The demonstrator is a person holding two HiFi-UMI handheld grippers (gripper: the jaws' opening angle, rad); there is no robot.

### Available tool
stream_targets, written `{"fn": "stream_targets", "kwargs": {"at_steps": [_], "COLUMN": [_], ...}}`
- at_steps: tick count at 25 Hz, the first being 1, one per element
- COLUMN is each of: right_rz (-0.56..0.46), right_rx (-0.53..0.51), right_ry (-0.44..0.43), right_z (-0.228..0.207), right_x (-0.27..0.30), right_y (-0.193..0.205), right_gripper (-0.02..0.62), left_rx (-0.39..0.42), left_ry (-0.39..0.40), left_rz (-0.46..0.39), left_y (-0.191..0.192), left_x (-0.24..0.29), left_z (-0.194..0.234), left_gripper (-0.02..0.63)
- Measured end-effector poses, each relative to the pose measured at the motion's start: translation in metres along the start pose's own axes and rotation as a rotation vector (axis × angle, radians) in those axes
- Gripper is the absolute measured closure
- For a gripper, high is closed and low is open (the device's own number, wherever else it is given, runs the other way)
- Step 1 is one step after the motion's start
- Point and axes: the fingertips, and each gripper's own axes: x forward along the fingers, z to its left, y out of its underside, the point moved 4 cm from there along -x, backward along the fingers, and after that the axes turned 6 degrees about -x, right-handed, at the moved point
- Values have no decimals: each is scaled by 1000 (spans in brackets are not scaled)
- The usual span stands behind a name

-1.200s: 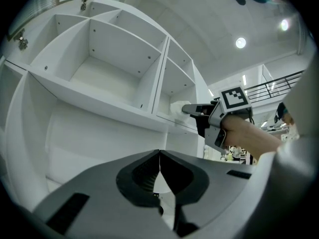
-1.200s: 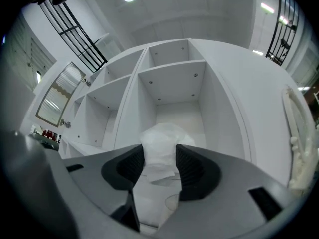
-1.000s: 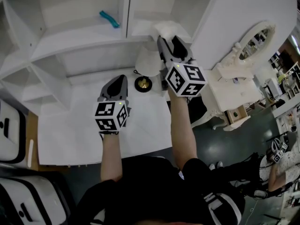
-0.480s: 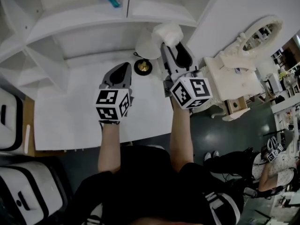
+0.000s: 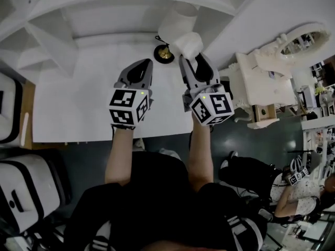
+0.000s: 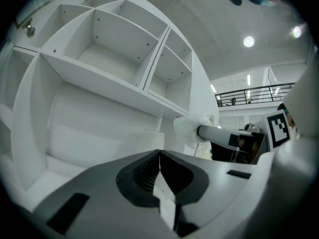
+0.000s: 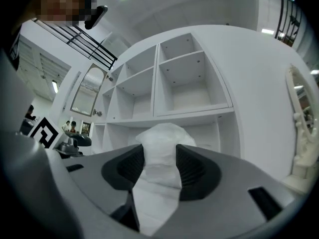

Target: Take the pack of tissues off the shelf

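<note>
The pack of tissues [image 5: 189, 42], a soft white crinkled packet, is off the white shelf unit [image 5: 104, 7] and hangs over the table's back edge. My right gripper [image 5: 194, 59] is shut on it. In the right gripper view the pack [image 7: 160, 138] fills the gap between both dark pads of the right gripper [image 7: 159, 156], with the shelf unit [image 7: 189, 111] behind it. My left gripper [image 5: 137, 73] hovers over the table to the left, its jaws shut and holding nothing. The left gripper view shows the left gripper [image 6: 159, 154] tips meeting, and the pack [image 6: 188, 127] at the right.
A lamp with a white shade [image 5: 175, 21] and a brass base [image 5: 164, 53] stands right beside the held pack. The white table [image 5: 84, 109] lies below both grippers. An ornate white mirror stand [image 5: 277, 61] is at the right, pale suitcases [image 5: 23, 187] at the left, and a person [image 5: 293, 192] at the lower right.
My right gripper has drawn back from the shelf compartment with the pack in it, and now holds it over the table. The left gripper stayed beside it, shut.
</note>
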Motion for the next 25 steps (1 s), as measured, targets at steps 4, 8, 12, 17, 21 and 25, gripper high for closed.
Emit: {"fn": "stream_targets", "kwargs": {"at_steps": [4,8,12,17,21,25], "right_rz": [55,88,101,98,96,93], "right_rx": [1,16,42,56,65,71], "right_ry": [-14,-27,-38,-68,-87,-112], "right_z": [12,23,27,30,24,32], "right_x": [-10,-24,-54,-100,-144,-174], "right_y": [14,20,30,31,40,42], "right_gripper": [391,391,391,391,391,391], "left_rx": [-28,-35,-24,-12,5,11], "left_ry": [-29,-46,-55,-59,-68,-89], "left_rz": [4,38,56,70,87,77], "left_y": [9,20,36,56,85,98], "left_x": [-11,-24,-36,-59,-77,-101], "left_z": [-2,-10,-34,-78,-120,-145], "left_gripper": [595,595,595,595,595,595]}}
